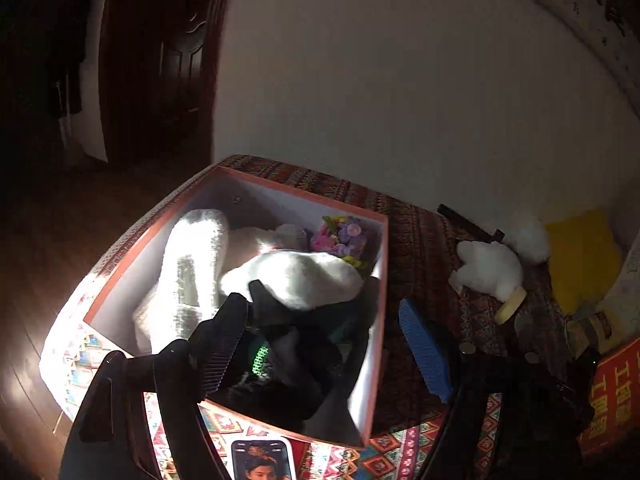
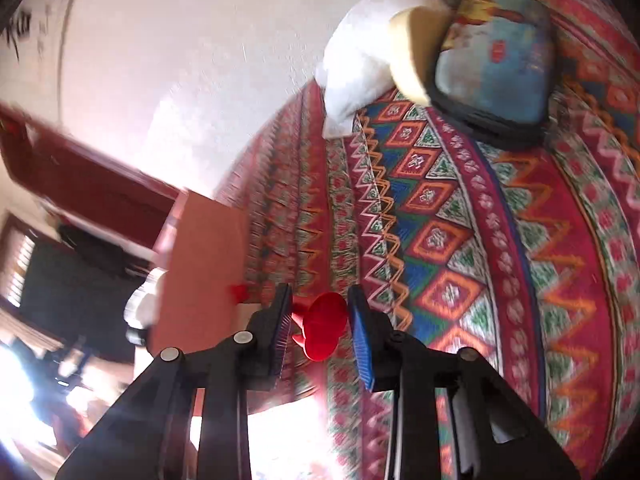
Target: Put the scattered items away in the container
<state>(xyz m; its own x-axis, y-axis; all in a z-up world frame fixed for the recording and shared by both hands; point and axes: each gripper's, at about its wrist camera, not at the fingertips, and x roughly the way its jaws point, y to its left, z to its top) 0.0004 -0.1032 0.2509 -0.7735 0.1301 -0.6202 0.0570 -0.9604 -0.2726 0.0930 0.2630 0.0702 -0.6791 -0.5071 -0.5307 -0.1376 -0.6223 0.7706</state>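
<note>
Left wrist view: the left gripper [image 1: 320, 344] is seen hovering over the near corner of the container [image 1: 382, 264], jaws spread wide with nothing between them, one black ribbed finger inside the rim line and the blue-padded one outside it. The container is a square box with salmon-pink walls and a pale lining, set on a woven, zigzag-patterned cloth [image 1: 420, 248]. It's already stuffed pretty full: fluffy white fabric [image 1: 296, 276], a bunch of knitted purple and pink flowers [image 1: 344, 236], and a dark garment [image 1: 304, 360] by the near wall.

In the right wrist view, a small red plastic piece [image 2: 324, 330], glossy and funnel-like, is clamped between the blue pads of the right gripper [image 2: 320, 330], held narrow, just beside the box's outer wall. So the step in hand is judged to be a carry-and-drop: the red piece needs lifting over the rim and letting go onto the soft pile.

Still left out on the cloth: a white plush toy [image 1: 488, 270], a roll of tape [image 1: 510, 304], something yellow and fuzzy [image 1: 580, 256], and a dark phone-like slab [image 2: 496, 68]. Those are well apart from the box, so more trips are likely needed
</note>
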